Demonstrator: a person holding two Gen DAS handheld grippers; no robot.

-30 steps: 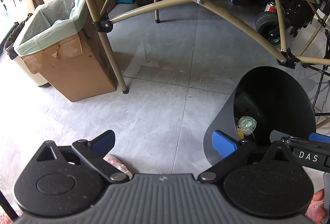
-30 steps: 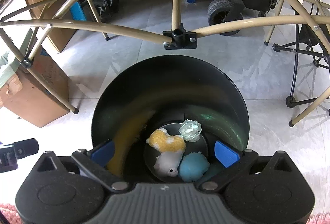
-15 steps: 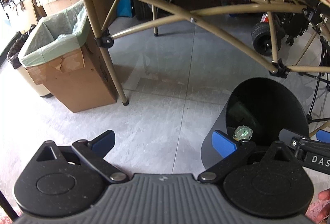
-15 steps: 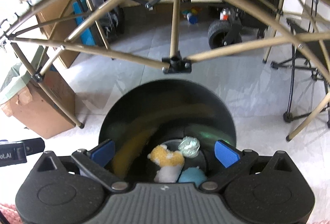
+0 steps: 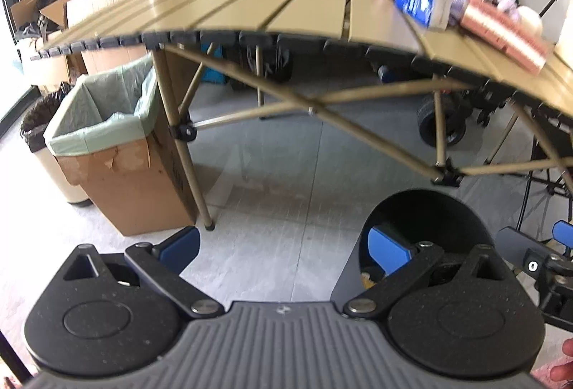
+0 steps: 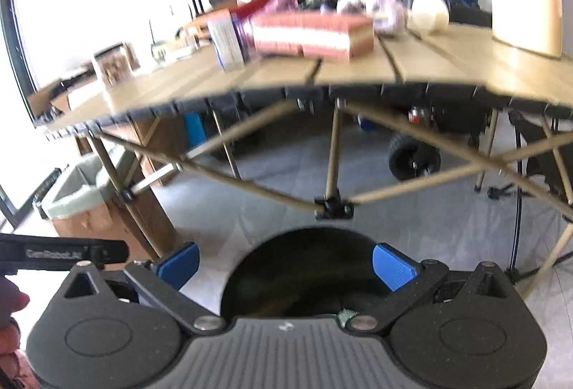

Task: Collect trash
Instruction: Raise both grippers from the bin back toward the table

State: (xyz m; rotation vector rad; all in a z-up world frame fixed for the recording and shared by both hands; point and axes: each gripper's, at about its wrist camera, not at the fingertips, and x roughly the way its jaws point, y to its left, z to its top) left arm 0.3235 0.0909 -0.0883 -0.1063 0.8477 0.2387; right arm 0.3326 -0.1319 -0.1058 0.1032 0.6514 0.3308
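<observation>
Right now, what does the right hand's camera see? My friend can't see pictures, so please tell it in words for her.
The open right gripper hangs empty above a round black bin on the grey floor. Beyond stands a tan folding table holding a pink box, a white ball and blurry clutter. A lined cardboard box sits at left.

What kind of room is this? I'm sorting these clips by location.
Probably a garage or storage room at home: a folding camp table piled with clutter, a bag-lined cardboard box used as a bin, and a wagon wheel on the tiled floor.
</observation>
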